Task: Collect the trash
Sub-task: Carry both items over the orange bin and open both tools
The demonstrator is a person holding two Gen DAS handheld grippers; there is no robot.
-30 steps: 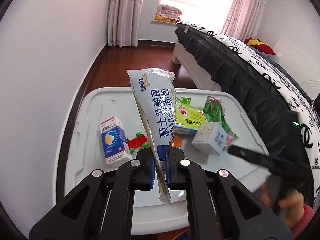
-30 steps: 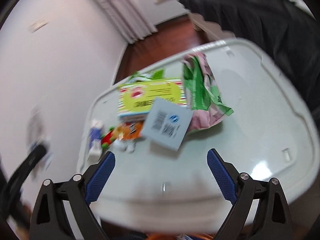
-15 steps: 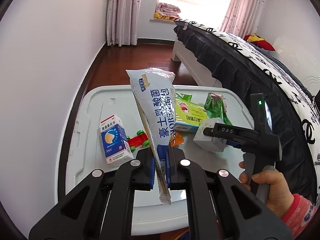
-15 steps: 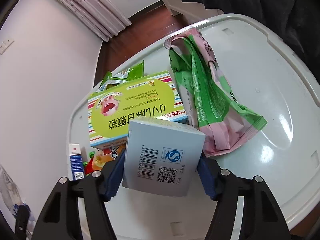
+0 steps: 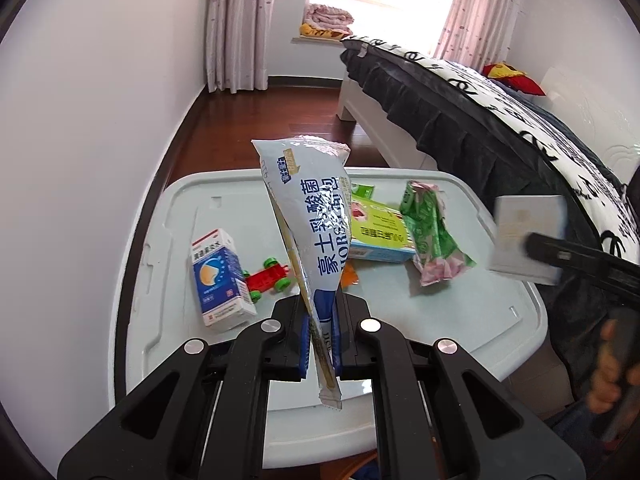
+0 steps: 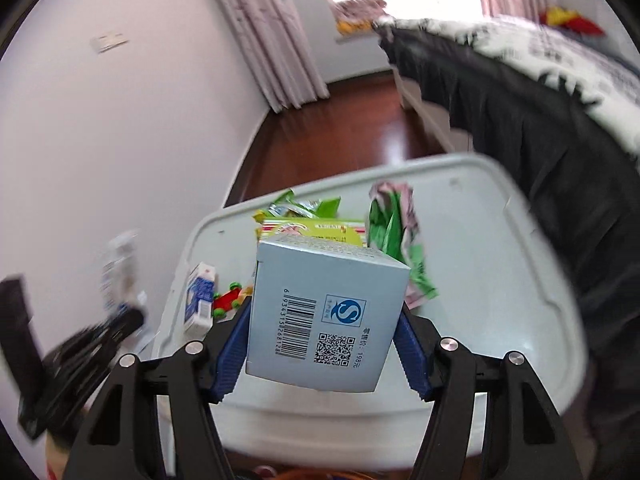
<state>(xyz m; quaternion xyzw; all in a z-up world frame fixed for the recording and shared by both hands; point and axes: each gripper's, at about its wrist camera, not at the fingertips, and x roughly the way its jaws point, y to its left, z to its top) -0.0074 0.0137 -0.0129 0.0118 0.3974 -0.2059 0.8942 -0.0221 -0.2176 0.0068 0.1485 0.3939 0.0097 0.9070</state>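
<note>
Since a second ago the right gripper (image 6: 322, 344) has gone from hovering wide open over the litter to clamping the pale blue box (image 6: 324, 316) and raising it clear of the surface (image 5: 460, 308); in the left view the box now floats blurred above the right edge, near the dark-skirted bed (image 5: 500, 132). Its jaws stand about half open, blue pads pressed on the box's two side walls, barcode face toward the camera. Empty cardboard of this kind is probably light and fairly stiff but would crush under a hard squeeze, so a hold low on opposite walls, as here, seems sound. The left gripper (image 5: 320, 344) has not budged: its jaws are fully closed on the lower seam of the blue-and-white bread bag (image 5: 316, 224), which stands up from the pads, limp and slick, best pinched at a flat sealed end. On the pale surface lie, from larger to smaller, the green-and-striped carton (image 5: 380, 236), the crumpled green-and-pink wrapper (image 5: 432, 240) beside it, the blue-and-white medicine box (image 5: 218, 276) standing at the left, and the red toy car (image 5: 268, 278) with green wheels, likely not trash.
</note>
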